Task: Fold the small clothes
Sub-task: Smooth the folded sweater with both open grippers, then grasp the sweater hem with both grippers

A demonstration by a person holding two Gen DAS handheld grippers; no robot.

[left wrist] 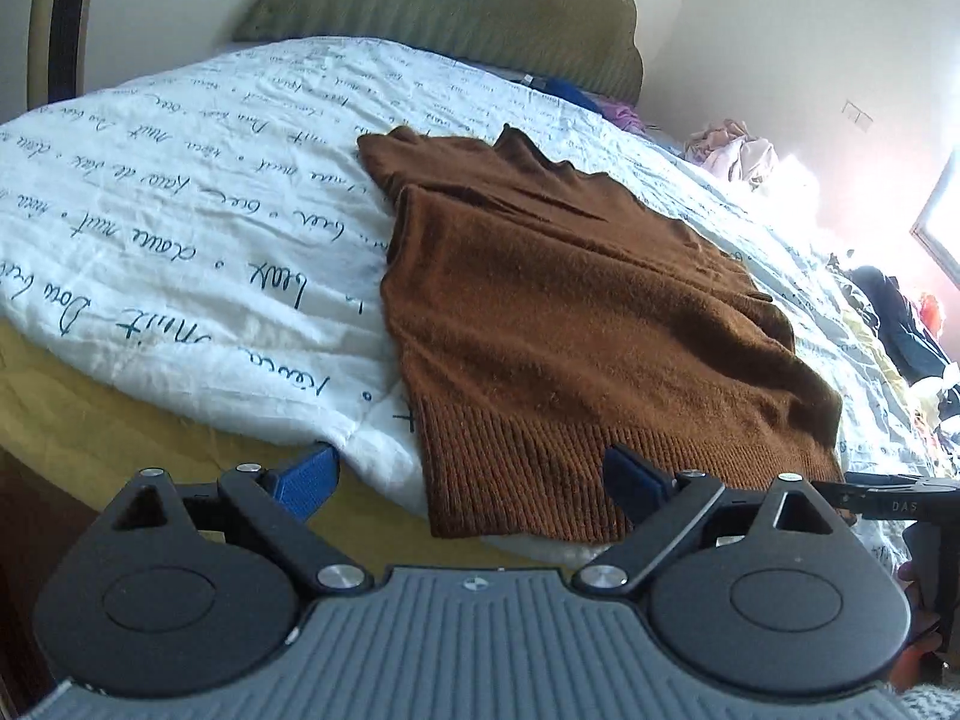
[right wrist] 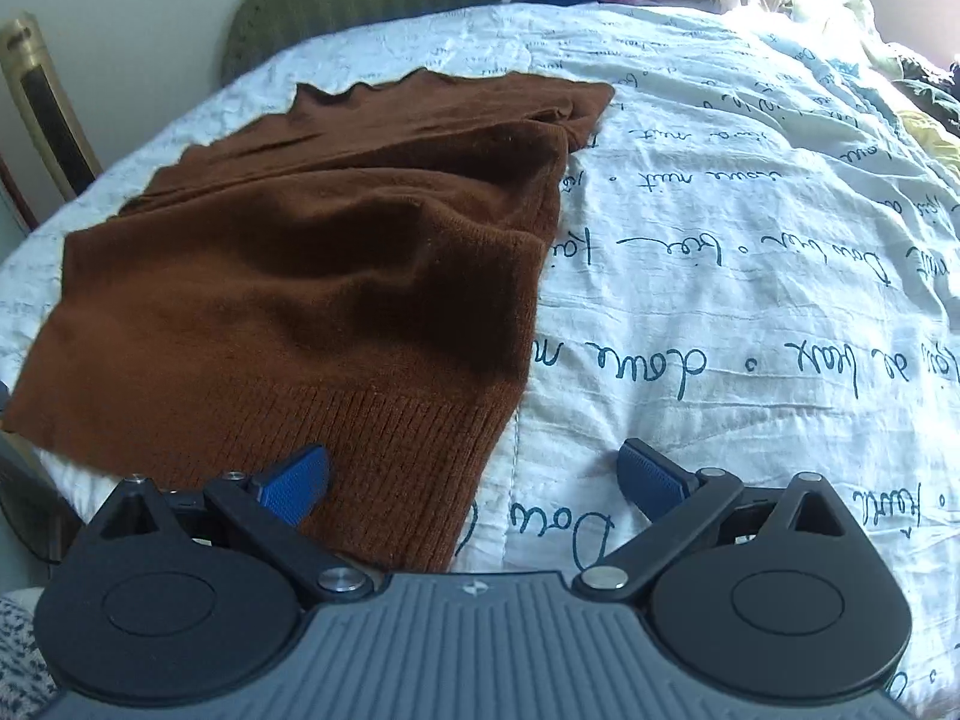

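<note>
A brown knit sweater (left wrist: pixel 576 312) lies partly folded on a white quilt with blue script (left wrist: pixel 180 228); its ribbed hem faces me. My left gripper (left wrist: pixel 474 474) is open and empty, just short of the hem's left corner. In the right wrist view the sweater (right wrist: pixel 300 276) lies left of centre on the quilt (right wrist: pixel 750 300). My right gripper (right wrist: pixel 474 474) is open and empty, its left fingertip (right wrist: pixel 297 480) over the hem's right corner. The right gripper's body also shows in the left wrist view (left wrist: pixel 894 498) at the right edge.
A green padded headboard (left wrist: pixel 432 6) stands behind the bed. Loose clothes (left wrist: pixel 738 150) are piled at the far right of the bed. A yellow sheet (left wrist: pixel 120 414) shows at the near bed edge. A gold-framed object (right wrist: pixel 42 114) stands at the left.
</note>
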